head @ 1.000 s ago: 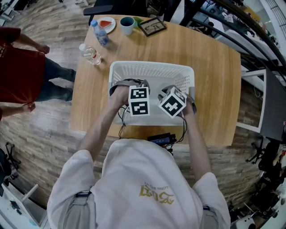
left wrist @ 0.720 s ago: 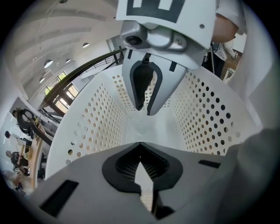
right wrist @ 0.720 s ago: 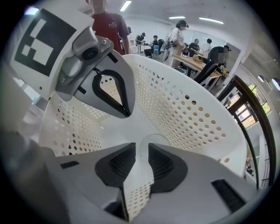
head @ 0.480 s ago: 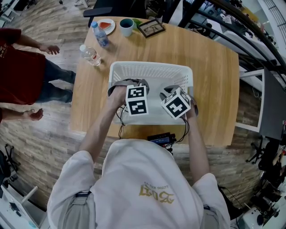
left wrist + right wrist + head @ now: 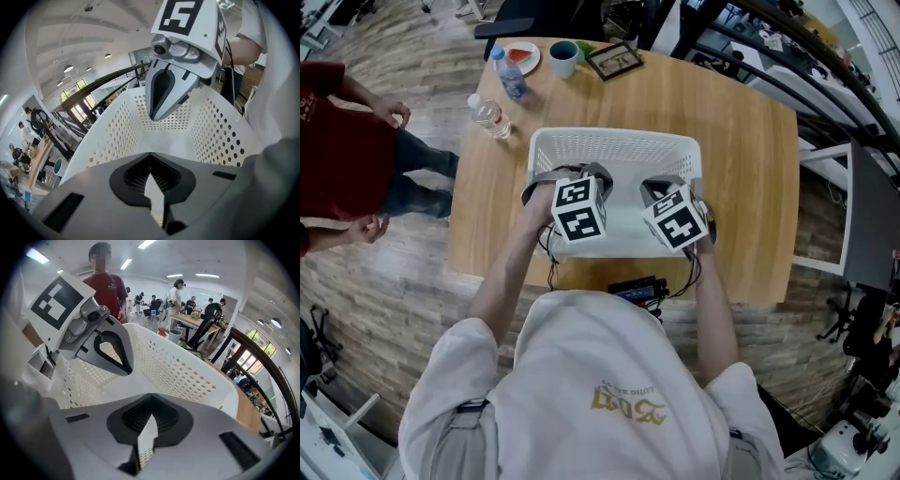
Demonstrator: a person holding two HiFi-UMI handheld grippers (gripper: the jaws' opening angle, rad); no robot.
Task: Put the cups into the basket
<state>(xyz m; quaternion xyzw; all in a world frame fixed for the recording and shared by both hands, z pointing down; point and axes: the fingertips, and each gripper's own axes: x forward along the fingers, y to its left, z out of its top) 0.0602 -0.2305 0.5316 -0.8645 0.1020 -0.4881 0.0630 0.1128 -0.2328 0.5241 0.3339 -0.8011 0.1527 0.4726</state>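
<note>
1. Teal cup: stands upright at the upper left of the frame, on the far edge of the counter. It is just beside a plate and well apart from the basket. It is the only cup seen.
2. Handling, judged: rigid, light and smooth-walled, so likely slippery and liable to chip if knocked. It is best taken across the rim wall, one jaw inside and one outside. No handle can be made out.
3. Basket: white, perforated, at mid-frame. The parts of its floor that show hold no cup.
4. Left gripper: over the basket, jaws fully together, nothing held.
5. Right gripper: beside it over the basket. Its jaws have just closed together with nothing between them.
6. Assessment: the teal cup is not yet collected, and either gripper must open before reaching it.
</note>
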